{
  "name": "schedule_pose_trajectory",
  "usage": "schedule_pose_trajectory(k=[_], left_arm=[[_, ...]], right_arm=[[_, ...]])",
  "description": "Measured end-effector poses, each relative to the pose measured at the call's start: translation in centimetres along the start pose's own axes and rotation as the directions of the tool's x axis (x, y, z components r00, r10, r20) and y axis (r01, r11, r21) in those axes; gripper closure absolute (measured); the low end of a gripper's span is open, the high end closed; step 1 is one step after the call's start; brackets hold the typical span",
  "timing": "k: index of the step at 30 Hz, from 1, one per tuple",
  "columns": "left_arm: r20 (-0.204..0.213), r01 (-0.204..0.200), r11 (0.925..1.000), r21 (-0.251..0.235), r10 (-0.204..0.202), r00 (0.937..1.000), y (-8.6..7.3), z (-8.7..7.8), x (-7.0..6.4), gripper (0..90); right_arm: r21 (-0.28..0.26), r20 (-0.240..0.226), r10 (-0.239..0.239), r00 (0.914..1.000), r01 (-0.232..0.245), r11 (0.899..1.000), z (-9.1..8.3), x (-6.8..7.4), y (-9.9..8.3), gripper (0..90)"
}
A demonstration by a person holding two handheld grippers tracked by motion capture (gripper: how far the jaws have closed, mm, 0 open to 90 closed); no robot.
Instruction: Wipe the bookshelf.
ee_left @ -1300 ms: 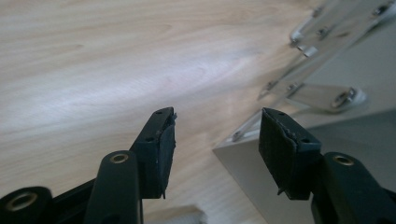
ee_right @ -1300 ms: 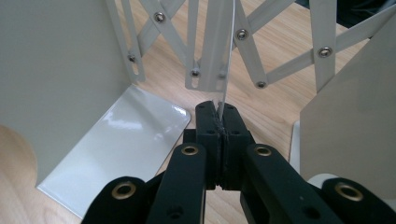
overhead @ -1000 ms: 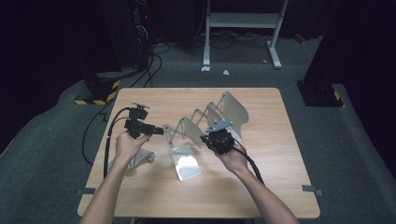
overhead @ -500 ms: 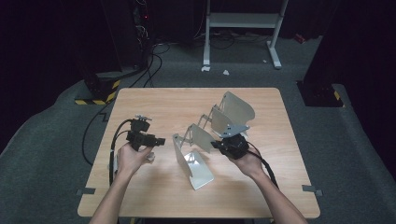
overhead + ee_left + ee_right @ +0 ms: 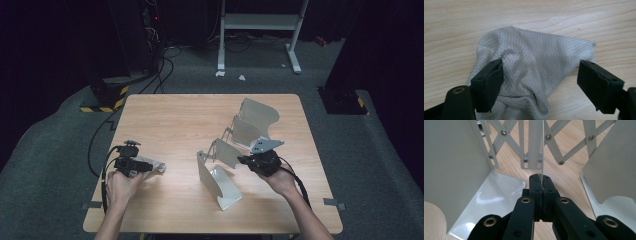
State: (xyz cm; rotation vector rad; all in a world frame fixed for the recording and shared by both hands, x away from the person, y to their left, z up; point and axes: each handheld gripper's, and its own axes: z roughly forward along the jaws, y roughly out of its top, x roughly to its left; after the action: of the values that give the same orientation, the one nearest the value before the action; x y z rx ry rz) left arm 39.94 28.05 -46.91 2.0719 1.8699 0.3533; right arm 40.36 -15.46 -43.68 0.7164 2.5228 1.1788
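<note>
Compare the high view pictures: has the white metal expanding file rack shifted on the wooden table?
Yes. The white metal expanding file rack, clamped by the right gripper, moved toward the wooden table's right edge.

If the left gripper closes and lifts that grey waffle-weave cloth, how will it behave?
The grey waffle-weave cloth lies crumpled in soft folds, so it will probably droop limply. Its textured weave should resist slipping. It looks light; the open left gripper straddles it on the wooden table.

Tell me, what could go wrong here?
The right claw pinches only the thin edge of one divider plate of the expandable metal file rack, so it might slip out or tip the rack. The left claw is open around the grey cloth; closing could catch just a fold and drop it.
</note>
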Motion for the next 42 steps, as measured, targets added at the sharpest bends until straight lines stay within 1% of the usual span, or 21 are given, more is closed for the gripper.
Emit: schedule_pose_trajectory(k=[4, 6, 12, 14, 18, 21, 22, 23, 24, 25, 26, 27, 28, 29, 30, 34, 35, 36, 37, 38, 42], left_arm=[[-0.033, 0.022, 0.9987, 0.045, -0.021, 0.9992, 0.2, 2.3, 0.5, 22.6], [-0.078, 0.011, 0.9996, 0.025, -0.009, 0.9969, 0.1, 2.7, 0.4, 28.0], [-0.124, -0.043, 0.9988, -0.025, 0.039, 0.9915, -0.2, 2.4, 0.3, 65.6], [-0.126, -0.058, 0.9979, -0.03, 0.054, 0.9905, -0.3, 2.4, 0.2, 73.1], [-0.067, -0.078, 0.9963, -0.038, 0.075, 0.9949, -0.3, 2.3, -0.1, 80.1], [0.039, -0.113, 0.9919, -0.058, 0.116, 0.9925, -0.1, 2.3, -1.3, 81.0], [0.069, -0.131, 0.9892, -0.066, 0.135, 0.9884, -0.1, 2.3, -1.8, 81.1], [0.095, -0.153, 0.9852, -0.076, 0.16, 0.9825, -0.1, 2.2, -2.3, 81.2], [0.095, -0.153, 0.9852, -0.076, 0.16, 0.9825, -0.1, 2.2, -2.3, 81.2], [0.158, -0.245, 0.9635, -0.107, 0.26, 0.9525, 0.1, 1.9, -4.4, 81.2], [0.179, -0.285, 0.9509, -0.12, 0.303, 0.9358, 0.2, 1.7, -5.3, 81.2], [0.179, -0.285, 0.9509, -0.12, 0.303, 0.9358, 0.2, 1.7, -5.3, 81.3], [0.219, -0.356, 0.9229, -0.146, 0.381, 0.898, 0.5, 1.3, -7.0, 81.3], [0.219, -0.356, 0.9229, -0.146, 0.381, 0.898, 0.5, 1.3, -7.0, 81.3], [0.276, -0.393, 0.9031, -0.174, 0.427, 0.8608, 0.9, 0.9, -8.4, 81.3], [0.385, -0.43, 0.8811, -0.197, 0.473, 0.7924, 2.0, 1.1, -10.3, 81.2], [0.385, -0.43, 0.8811, -0.197, 0.473, 0.7924, 2.0, 1.1, -10.3, 81.2], [0.444, -0.431, 0.878, -0.207, 0.477, 0.7583, 2.5, 1.3, -10.8, 81.2], [0.444, -0.431, 0.878, -0.207, 0.477, 0.7583, 2.5, 1.3, -10.8, 81.2], [0.476, -0.444, 0.8692, -0.217, 0.492, 0.7291, 2.9, 1.4, -11.3, 81.2], [0.499, -0.441, 0.8599, -0.257, 0.509, 0.7012, 3.4, 0.9, -11.6, 81.2]], right_arm=[[0.01, 0.021, 0.007, 0.9998, -0.007, 1.0, 0.2, 0.1, -0.3, 75.5], [0.004, 0.011, 0.026, 0.9996, -0.026, 1.0, 0.0, -0.2, -0.7, 68.8], [-0.004, 0.004, 0.092, 0.9957, -0.092, 0.996, -0.3, -1.1, -2.5, 55.2], [0.02, 0.046, 0.089, 0.995, -0.09, 0.996, -0.3, -1.2, -2.8, 54.9], [0.026, 0.053, 0.124, 0.9909, -0.126, 0.992, -0.5, -1.8, -3.9, 54.0], [0.074, 0.198, 0.144, 0.9696, -0.162, 0.984, 0.2, -2.7, -4.3, 54.0], [0.079, 0.278, 0.183, 0.9431, -0.212, 0.974, 0.9, -3.8, -4.6, 53.8], [0.08, 0.317, 0.208, 0.9254, -0.244, 0.966, 1.2, -4.3, -4.7, 53.7], [0.08, 0.317, 0.208, 0.9254, -0.244, 0.966, 1.2, -4.3, -4.7, 53.7], [0.069, 0.397, 0.252, 0.8827, -0.302, 0.951, 2.2, -5.8, -5.1, 52.6], [0.071, 0.422, 0.259, 0.869, -0.316, 0.946, 2.6, -6.3, -5.2, 52.2], [0.071, 0.422, 0.259, 0.869, -0.316, 0.946, 2.6, -6.3, -5.2, 52.2], [0.077, 0.46, 0.256, 0.8503, -0.325, 0.943, 3.5, -7.0, -5.4, 49.7], [0.077, 0.46, 0.256, 0.8503, -0.325, 0.943, 3.5, -7.0, -5.4, 49.7], [0.076, 0.483, 0.254, 0.8381, -0.329, 0.941, 4.3, -7.4, -5.4, 47.5], [0.093, 0.467, 0.255, 0.8468, -0.333, 0.938, 5.7, -7.5, -5.4, 46.9], [0.083, 0.455, 0.268, 0.8491, -0.34, 0.937, 6.0, -7.6, -5.4, 46.7], [0.082, 0.441, 0.281, 0.8524, -0.35, 0.933, 6.1, -7.7, -5.3, 46.7], [0.081, 0.429, 0.298, 0.8528, -0.365, 0.927, 6.2, -7.8, -5.2, 46.4], [0.091, 0.41, 0.311, 0.8574, -0.378, 0.921, 6.4, -7.9, -5.0, 45.8], [0.103, 0.395, 0.297, 0.8692, -0.363, 0.926, 7.0, -7.7, -4.5, 46.9]])
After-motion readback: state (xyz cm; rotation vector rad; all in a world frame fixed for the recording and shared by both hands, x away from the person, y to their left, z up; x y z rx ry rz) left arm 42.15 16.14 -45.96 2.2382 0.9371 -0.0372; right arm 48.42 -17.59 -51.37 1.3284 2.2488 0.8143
